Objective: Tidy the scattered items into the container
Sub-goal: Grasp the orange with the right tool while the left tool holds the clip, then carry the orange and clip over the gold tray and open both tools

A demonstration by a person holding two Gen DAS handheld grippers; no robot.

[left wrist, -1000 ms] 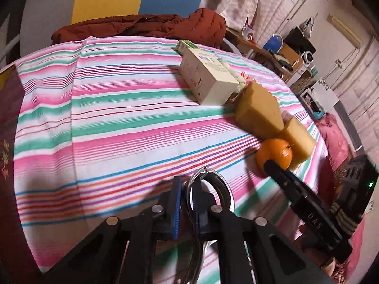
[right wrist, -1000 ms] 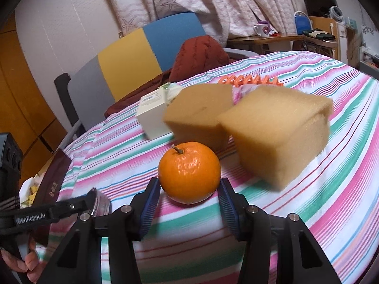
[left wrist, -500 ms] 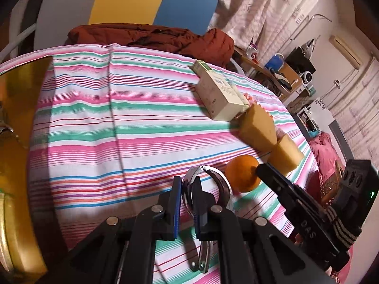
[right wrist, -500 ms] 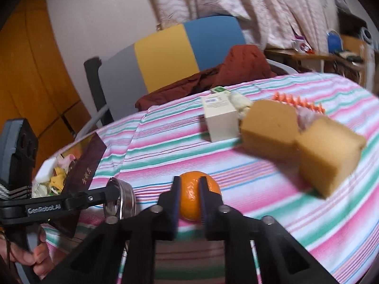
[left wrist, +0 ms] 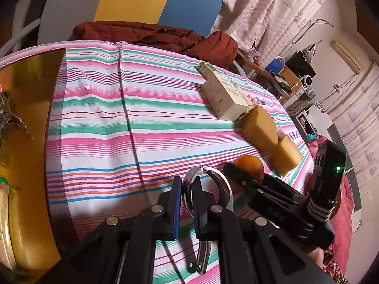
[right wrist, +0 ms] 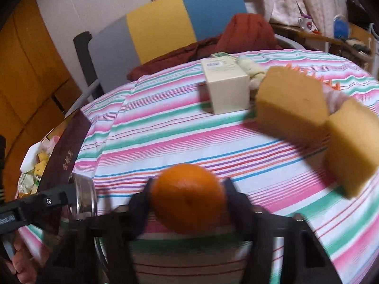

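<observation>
Clamping a metal clip (left wrist: pixel 208 189) tight between the pads of the left hand-held gripper (left wrist: pixel 187 203), above the striped bench (left wrist: pixel 146 123); cradling one orange (right wrist: pixel 187 196) between the widening jaws of the right hand-held gripper (right wrist: pixel 187 198), pads seeming to touch its sides, though blurred. Lying farther out on the bench: two yellow sponges (right wrist: pixel 291 108), touching each other, one cream box (right wrist: pixel 225 90) just beside them, one orange-toothed comb (right wrist: pixel 308 73) behind. Sitting at the bench's left edge: one gold-lined container (left wrist: pixel 28 118), holding another metal clip (left wrist: pixel 7 116) and small packets too indistinct for counting.
</observation>
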